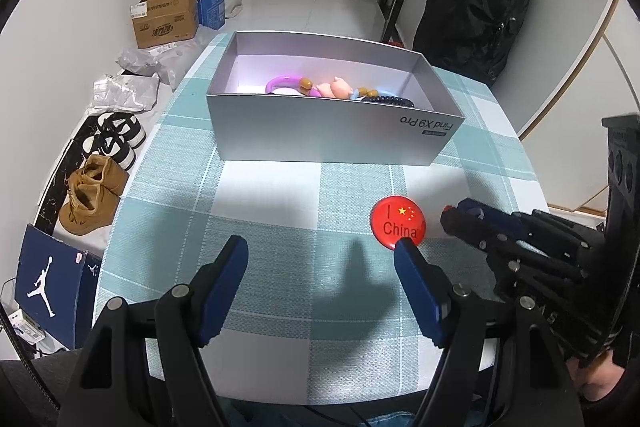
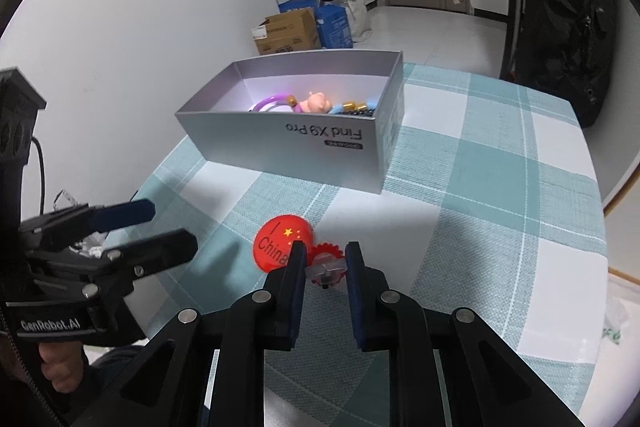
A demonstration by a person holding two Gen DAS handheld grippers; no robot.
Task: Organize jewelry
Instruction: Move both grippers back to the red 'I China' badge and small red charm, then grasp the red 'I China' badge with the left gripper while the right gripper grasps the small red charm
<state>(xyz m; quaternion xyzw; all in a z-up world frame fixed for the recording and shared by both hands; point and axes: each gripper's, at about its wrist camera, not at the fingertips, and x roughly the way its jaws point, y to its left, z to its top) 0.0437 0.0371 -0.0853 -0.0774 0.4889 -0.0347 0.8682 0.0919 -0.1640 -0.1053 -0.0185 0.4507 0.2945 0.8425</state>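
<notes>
Glossy round badge on woven check cloth

My right tongs [image 2: 325,259] pinch a clear plastic piece [image 2: 326,270] beside the red badge [image 2: 276,241]; my left tongs [image 1: 320,251] spread wide.

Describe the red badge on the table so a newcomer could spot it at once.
Start at the silver box on the checked tablecloth. In front of it, outside the box, lies the round red badge. Alone among its neighbours, it bears yellow stars and "I China".

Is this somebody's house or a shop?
Most likely somebody's house, near the front door. Shoes sit on the floor by the wall, a black backpack leans nearby, and the table wears a checked tablecloth.
</notes>
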